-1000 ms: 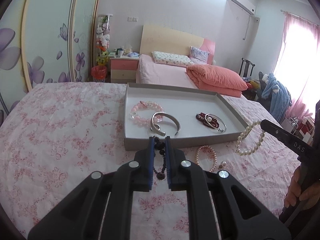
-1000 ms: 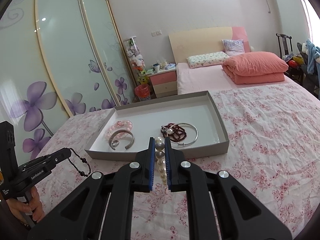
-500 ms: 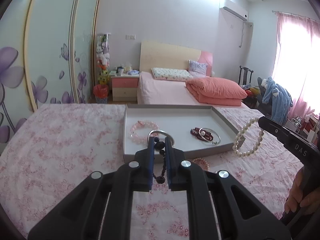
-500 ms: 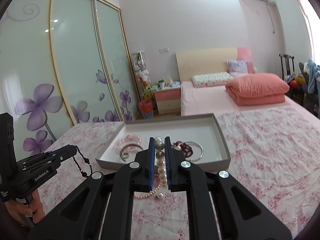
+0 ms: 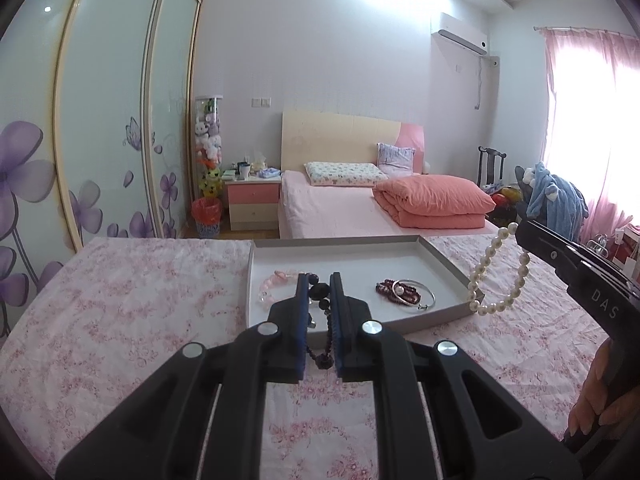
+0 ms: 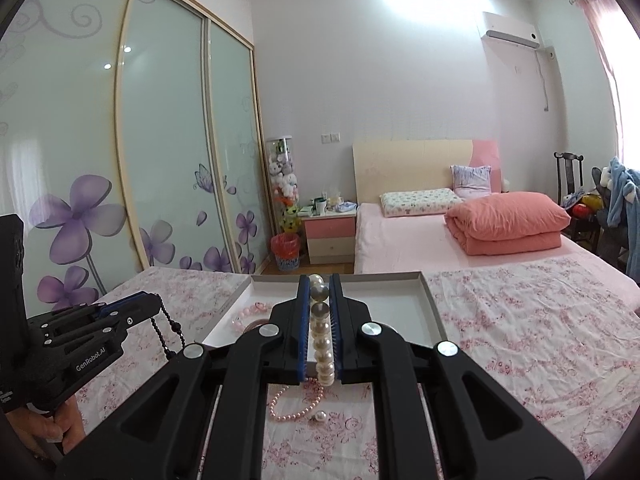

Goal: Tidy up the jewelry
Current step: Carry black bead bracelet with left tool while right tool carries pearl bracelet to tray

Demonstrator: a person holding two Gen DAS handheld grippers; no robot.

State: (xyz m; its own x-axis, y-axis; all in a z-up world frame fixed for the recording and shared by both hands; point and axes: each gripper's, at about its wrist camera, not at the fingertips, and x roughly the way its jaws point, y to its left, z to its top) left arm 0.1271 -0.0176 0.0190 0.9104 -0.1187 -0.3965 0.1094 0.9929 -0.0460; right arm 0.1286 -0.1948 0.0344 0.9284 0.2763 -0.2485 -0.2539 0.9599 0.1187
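My left gripper (image 5: 319,280) is shut on a black bead bracelet (image 5: 322,294) that hangs between its fingers, above the near edge of a shallow grey tray (image 5: 448,268). My right gripper (image 6: 319,280) is shut on a white pearl bracelet (image 6: 322,344); in the left wrist view the pearls (image 5: 486,268) dangle beside the tray's right rim. The tray holds a pink bead bracelet (image 5: 274,282), a dark red bead bracelet (image 5: 386,290) and a silver bangle (image 5: 418,300). A thin pink pearl strand (image 6: 296,404) lies on the floral bedspread below my right gripper.
The floral bedspread (image 5: 120,300) spreads around the tray. Behind it stand another bed with a folded coral duvet (image 5: 432,202), a pink nightstand (image 5: 252,204) and sliding wardrobe doors (image 5: 100,120) on the left. A chair with clothes (image 5: 552,196) stands at the right.
Both grippers have risen with their bracelets and tilted up, so the tray sits lower in view. The black and pearl bracelets now hang clear of the bedspread.
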